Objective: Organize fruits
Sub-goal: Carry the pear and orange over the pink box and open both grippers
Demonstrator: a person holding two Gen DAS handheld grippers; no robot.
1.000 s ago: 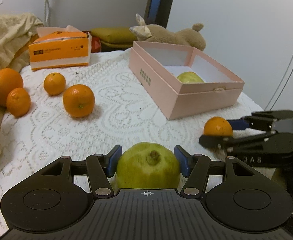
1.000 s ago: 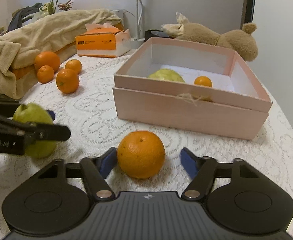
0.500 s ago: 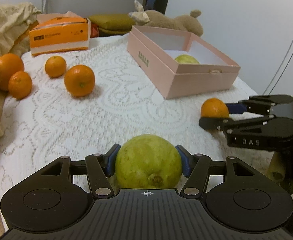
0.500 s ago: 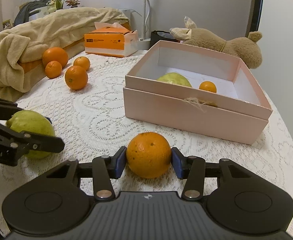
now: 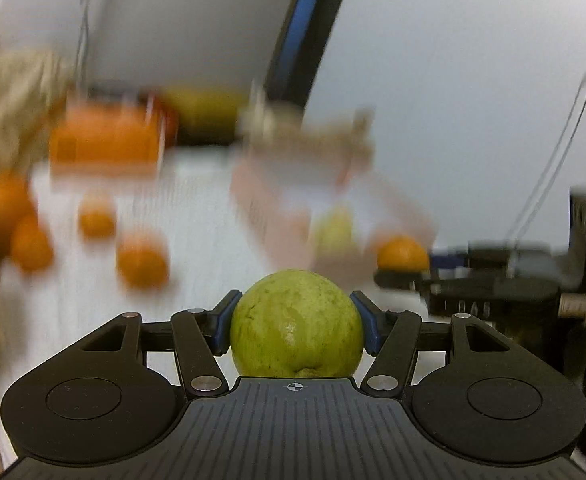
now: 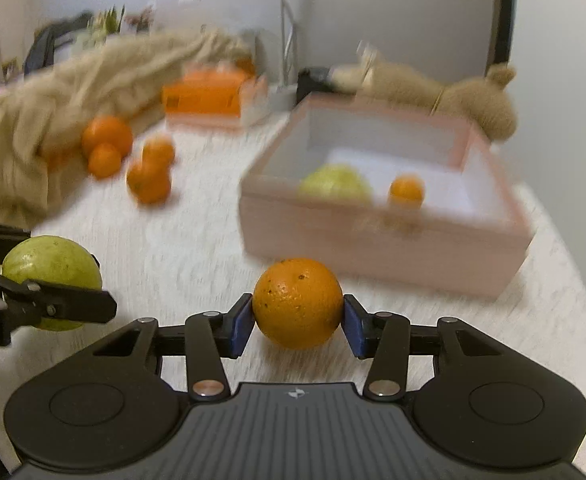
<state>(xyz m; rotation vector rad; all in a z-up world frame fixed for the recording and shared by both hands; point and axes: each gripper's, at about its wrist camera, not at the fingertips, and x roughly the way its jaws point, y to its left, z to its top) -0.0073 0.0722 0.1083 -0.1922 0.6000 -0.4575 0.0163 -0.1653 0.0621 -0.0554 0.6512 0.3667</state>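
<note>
My left gripper [image 5: 296,322] is shut on a green guava [image 5: 296,323] and holds it above the table; it also shows at the left of the right wrist view [image 6: 53,280]. My right gripper [image 6: 298,318] is shut on an orange [image 6: 298,302], also seen in the left wrist view [image 5: 402,254]. The open pink box [image 6: 381,240] lies ahead of both, holding a guava [image 6: 335,182] and a small orange [image 6: 406,190]. Several loose oranges [image 6: 149,182] lie at the far left of the lace cloth. The background is motion-blurred.
An orange tissue box [image 6: 209,98] stands at the back. A beige blanket [image 6: 53,120] lies along the left. A plush toy [image 6: 453,92] lies behind the pink box. The table edge curves away at right [image 6: 573,280].
Both grippers have lifted their fruit off the table and are moving, blurring the scene. The right gripper closed on the orange earlier; the guava has turned in the left gripper.
</note>
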